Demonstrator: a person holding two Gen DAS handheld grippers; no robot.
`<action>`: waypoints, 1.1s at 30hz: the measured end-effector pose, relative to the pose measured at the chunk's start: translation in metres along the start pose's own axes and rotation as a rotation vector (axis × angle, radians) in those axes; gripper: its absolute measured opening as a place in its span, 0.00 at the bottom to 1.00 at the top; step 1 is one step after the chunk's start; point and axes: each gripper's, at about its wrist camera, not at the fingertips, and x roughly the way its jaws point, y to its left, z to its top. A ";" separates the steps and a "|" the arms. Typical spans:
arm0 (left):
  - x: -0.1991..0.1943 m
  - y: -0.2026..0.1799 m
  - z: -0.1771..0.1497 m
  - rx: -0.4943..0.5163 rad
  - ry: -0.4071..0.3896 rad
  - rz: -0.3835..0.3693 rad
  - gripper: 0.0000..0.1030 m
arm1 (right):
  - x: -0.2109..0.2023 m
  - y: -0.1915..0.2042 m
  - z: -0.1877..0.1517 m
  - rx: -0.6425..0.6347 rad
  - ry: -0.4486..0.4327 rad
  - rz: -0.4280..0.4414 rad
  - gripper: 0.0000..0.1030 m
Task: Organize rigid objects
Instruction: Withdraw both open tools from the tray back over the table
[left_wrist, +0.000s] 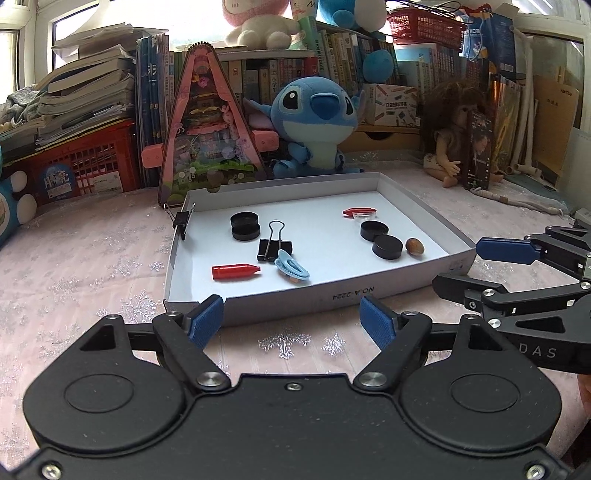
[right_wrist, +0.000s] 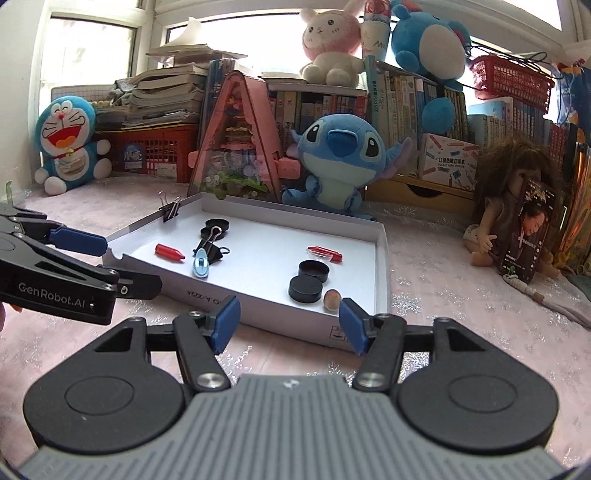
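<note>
A shallow white box tray (left_wrist: 317, 295) lies on the pink cloth just beyond both grippers. It holds a red tube (left_wrist: 236, 272), a light blue hair clip (left_wrist: 291, 267), a black binder clip (left_wrist: 275, 248), stacked black round lids (left_wrist: 244, 226), two more black lids (left_wrist: 380, 238), a brown nut (left_wrist: 414, 246) and a small red piece (left_wrist: 360, 211). Another binder clip (left_wrist: 182, 221) grips the tray's left wall. My left gripper (left_wrist: 291, 314) stands open and empty before the tray's front wall. My right gripper (right_wrist: 290, 321) is open and empty too, near the tray's corner by the nut (right_wrist: 332, 298).
Behind the tray stand a blue plush toy (left_wrist: 314, 118), a pink triangular toy case (left_wrist: 207, 122), a doll (left_wrist: 454, 140), red crates (left_wrist: 85, 166) and rows of books. A Doraemon plush (right_wrist: 70, 144) sits at the far left. Pink cloth surrounds the tray.
</note>
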 end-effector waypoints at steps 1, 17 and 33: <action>-0.003 -0.001 -0.003 0.004 0.000 -0.005 0.77 | -0.002 0.002 -0.002 -0.012 -0.002 0.006 0.71; -0.041 -0.013 -0.049 0.117 0.016 -0.148 0.77 | -0.020 0.009 -0.030 -0.024 0.037 0.048 0.71; -0.034 -0.044 -0.065 0.200 0.040 -0.227 0.43 | -0.026 0.004 -0.034 -0.009 0.040 0.046 0.71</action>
